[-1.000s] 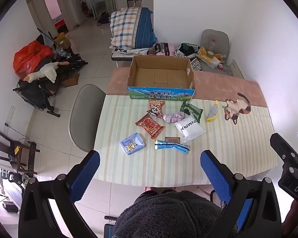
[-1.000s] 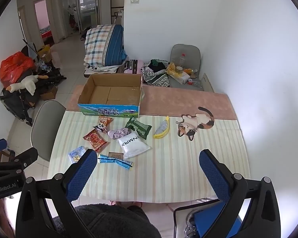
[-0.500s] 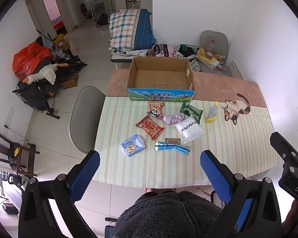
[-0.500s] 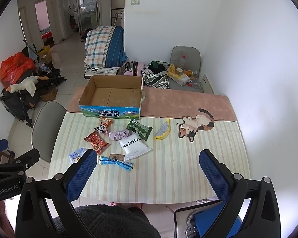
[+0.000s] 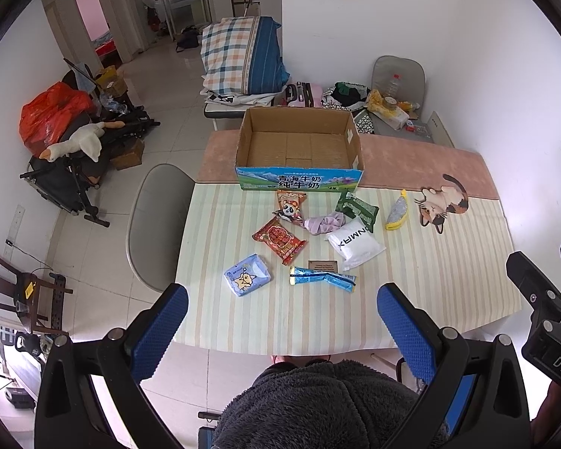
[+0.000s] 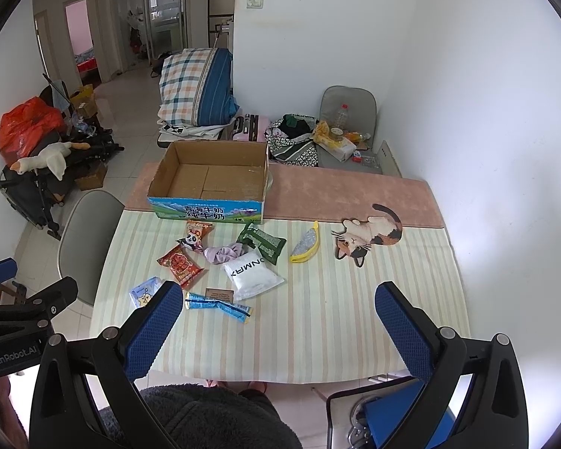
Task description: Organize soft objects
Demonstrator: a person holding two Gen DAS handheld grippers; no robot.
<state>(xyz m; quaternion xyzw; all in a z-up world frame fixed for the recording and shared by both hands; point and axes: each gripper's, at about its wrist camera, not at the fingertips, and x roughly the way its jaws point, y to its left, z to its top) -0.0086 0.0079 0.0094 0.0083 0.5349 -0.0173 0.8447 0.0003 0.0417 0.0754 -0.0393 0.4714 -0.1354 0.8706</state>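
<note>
I hold both grippers above the near edge of the counter, over my dark fleece. The left gripper is spread wide with nothing between its blue pads; the right gripper is spread the same way, also with nothing in it. The near strip of the striped cloth is bare, and so is the right side up to the cat-shaped mat. A grey chair stands close against the left edge.

The soft things lie in a loose cluster in front of the cardboard box, which sits open at the far side on a pink runner. Nearest me are a blue tissue pack and a blue wrapper, well apart from each other. Further back lie a red snack bag, a panda snack bag, a lilac scrunchie, a green packet and a white pouch; the scrunchie touches the pouch. A yellow-edged pouch lies apart to the right.

The box front carries Chinese characters, 青海牛奶 纯牛奶. The white pouch's print reads upside down, roughly XAMNO. The gripper bodies show "GenRobot.AI" and "DAS".
</note>
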